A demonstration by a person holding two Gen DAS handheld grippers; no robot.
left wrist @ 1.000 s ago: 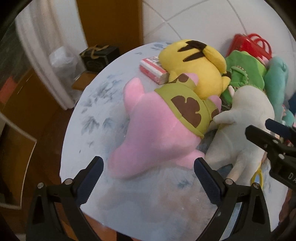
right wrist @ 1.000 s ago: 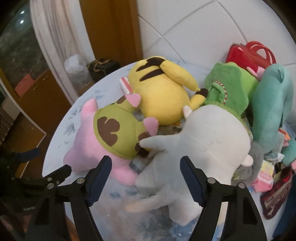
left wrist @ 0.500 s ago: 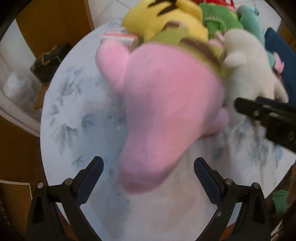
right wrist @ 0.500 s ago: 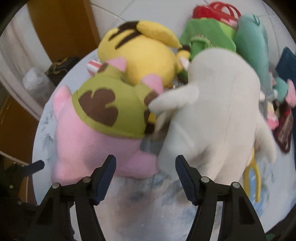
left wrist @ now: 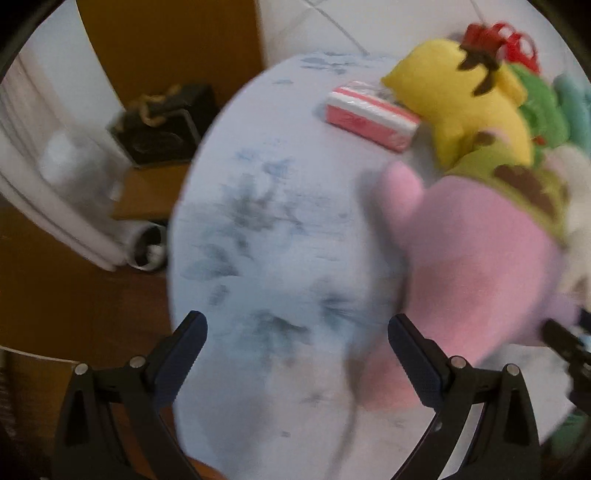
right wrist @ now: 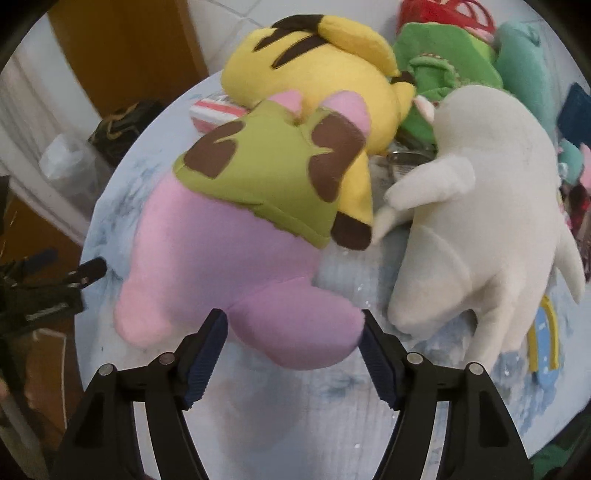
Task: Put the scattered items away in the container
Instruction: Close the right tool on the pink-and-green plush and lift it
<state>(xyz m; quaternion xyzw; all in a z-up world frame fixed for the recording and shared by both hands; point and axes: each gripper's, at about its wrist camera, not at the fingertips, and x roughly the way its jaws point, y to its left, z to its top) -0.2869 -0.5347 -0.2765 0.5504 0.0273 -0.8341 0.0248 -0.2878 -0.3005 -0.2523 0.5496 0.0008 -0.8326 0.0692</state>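
Underneath everything lies a round table covered in a pale blue cloth with a faded dark leaf print, standing against a white tiled wall beside a brown wooden panel. Off its edge, a white curtain hangs past a black bag with a gold bow. Largest on the cloth is the white plush, lying just beside the pink plush in a green and brown hood; behind them rest a yellow plush with brown stripes, a green plush and a teal one, with a red basket-like container at the far rim. A red and white striped packet sits against the yellow plush. Near the camera, the right gripper has a pink foot between its fingers; the jaws have just been opening a little, and whether the pads press on the foot cannot be told. The left gripper stands wide apart over bare cloth, gripping nothing, with the pink plush just to its right.
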